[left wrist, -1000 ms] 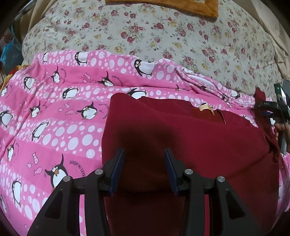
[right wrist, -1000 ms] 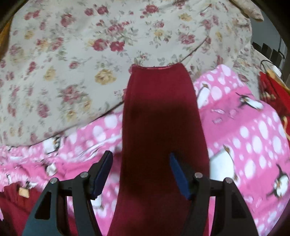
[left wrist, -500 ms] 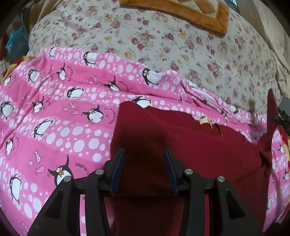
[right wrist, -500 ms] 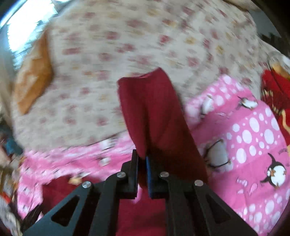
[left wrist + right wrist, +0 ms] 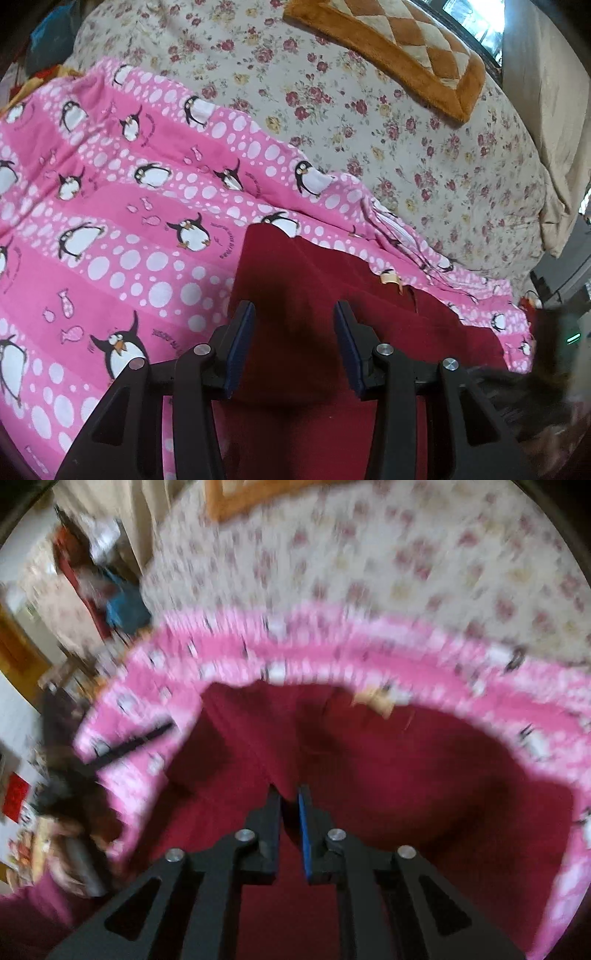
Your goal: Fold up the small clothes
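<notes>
Maroon cloth — a small dark red garment [image 5: 332,295] — lies spread on a pink penguin-print blanket [image 5: 110,229], which covers part of a floral bedspread [image 5: 369,122]; an orange checked cushion [image 5: 399,48] sits farther back. A tan label [image 5: 389,276] marks the garment's far edge, just beside the pink print.

In the left wrist view the left gripper [image 5: 293,343] hangs over the near part of the garment, jaws partly apart with the cloth lying below the gap; the pads do not appear to pinch anything. The right wrist view is heavily blurred, but the right gripper [image 5: 290,805] shows its blue pads almost together and just beginning to part. A ridge of red cloth rises toward the narrow gap; whether it is pinched between the pads cannot be told through the blur.

Judging by how it drapes and creases, the garment is light, soft and limp, with no stiffness to carry a fold by itself. It should be taken at corners or along a hem, pinching one layer only, and laid down low so the flap does not slump or drag the blanket beneath.
</notes>
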`<state>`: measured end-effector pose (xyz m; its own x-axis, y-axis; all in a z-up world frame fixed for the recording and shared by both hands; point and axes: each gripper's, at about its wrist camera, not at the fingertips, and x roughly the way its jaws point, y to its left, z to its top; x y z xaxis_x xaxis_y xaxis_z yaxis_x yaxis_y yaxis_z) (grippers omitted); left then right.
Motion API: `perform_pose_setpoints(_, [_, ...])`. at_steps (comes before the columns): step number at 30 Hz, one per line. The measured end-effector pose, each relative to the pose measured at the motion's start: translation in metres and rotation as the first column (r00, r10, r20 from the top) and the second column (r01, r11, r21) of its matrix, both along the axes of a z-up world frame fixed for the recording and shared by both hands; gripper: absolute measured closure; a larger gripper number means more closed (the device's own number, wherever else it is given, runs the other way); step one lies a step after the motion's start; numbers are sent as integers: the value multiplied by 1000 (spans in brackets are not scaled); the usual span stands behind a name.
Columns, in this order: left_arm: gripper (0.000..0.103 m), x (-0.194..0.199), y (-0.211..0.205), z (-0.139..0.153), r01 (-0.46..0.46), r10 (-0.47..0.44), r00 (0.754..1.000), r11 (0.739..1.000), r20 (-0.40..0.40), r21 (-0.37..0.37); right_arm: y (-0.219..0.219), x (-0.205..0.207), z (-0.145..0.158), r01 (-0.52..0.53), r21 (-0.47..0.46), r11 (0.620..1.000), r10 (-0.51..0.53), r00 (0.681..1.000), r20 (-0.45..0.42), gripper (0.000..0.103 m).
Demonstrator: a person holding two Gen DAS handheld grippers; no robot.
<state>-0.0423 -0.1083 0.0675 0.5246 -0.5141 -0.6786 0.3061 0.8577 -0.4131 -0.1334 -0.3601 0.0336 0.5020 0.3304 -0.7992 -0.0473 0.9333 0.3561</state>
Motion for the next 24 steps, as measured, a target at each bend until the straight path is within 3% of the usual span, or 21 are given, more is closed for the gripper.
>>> perform_pose_setpoints(1, [80,0,-1,0,5,-5,1000,1000,-3,-3,5,-1,-9,0,-3,1000,0,999,-42,85])
perform_pose_setpoints(3, [78,-1,-4,-1,25,-26,1000,1000,-9,-7,2,-10,-8,21,19,1000,-20,999,-29,83])
perform_pose_setpoints(5, [77,-4,-12,-2,54,-54,998,998,-19,-7,-10,-25,6,46,35,998,-46,999,-8,57])
perform_pose_setpoints(8, [76,-10,-34,-5,118,-118,992,993,-40,21,-42,-62,34,117,27,993,-118,991,67,44])
perform_pose_setpoints(13, [76,-13,-82,-24,198,-177,974,968,-139,156,-94,-115,55,249,49,967,-253,963,94,39])
perform_pose_setpoints(15, [84,-12,-98,-33,198,-167,973,959,-159,204,-114,-135,52,295,69,953,-300,951,80,39])
perform_pose_setpoints(16, [99,-14,-101,-32,183,-153,978,957,-144,227,-120,-142,49,314,70,947,-319,945,72,39])
perform_pose_setpoints(17, [103,-14,-104,-28,170,-140,981,956,-137,239,-127,-151,42,341,65,938,-345,937,59,39])
perform_pose_setpoints(20, [103,-11,-99,-2,174,-158,979,977,-129,124,-137,-163,29,372,42,927,-373,928,27,39])
perform_pose_setpoints(24, [103,-11,-79,53,134,-134,991,989,-10,60,-134,-162,19,373,12,928,-374,927,28,39])
